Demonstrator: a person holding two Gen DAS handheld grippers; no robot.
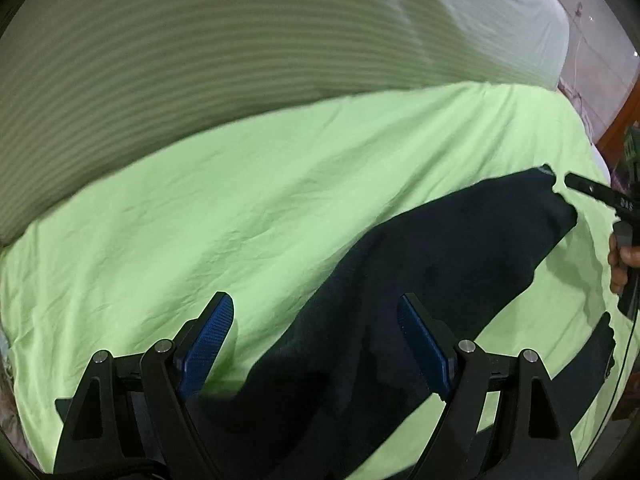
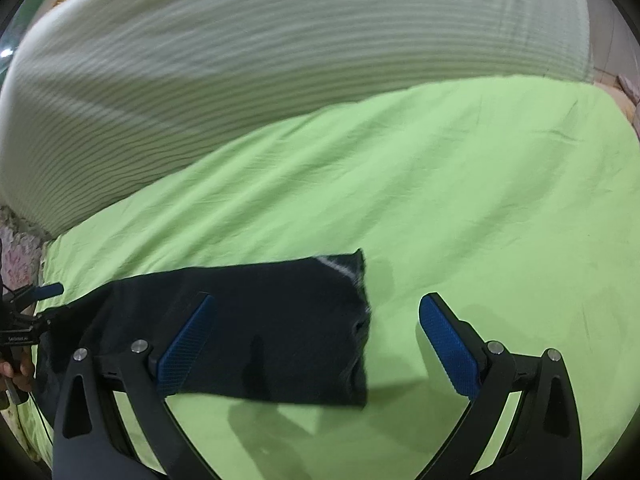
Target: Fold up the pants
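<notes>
Dark pants [image 1: 440, 264] lie flat on a light green sheet [image 1: 200, 208], stretching from the bottom centre toward the right edge in the left wrist view. My left gripper [image 1: 316, 316] hovers open over the near part of the pants, its blue pads spread wide. In the right wrist view the same pants [image 2: 272, 320] form a dark band with a squared end at the middle. My right gripper [image 2: 316, 328] is open above that end, its left finger over the cloth and its right finger over bare sheet. Nothing is held by either gripper.
A striped pale cover [image 1: 200, 40] rises behind the green sheet in both views. The right gripper's body and a hand [image 1: 622, 256] show at the right edge of the left wrist view. The left gripper [image 2: 36, 296] appears at the left edge of the right wrist view.
</notes>
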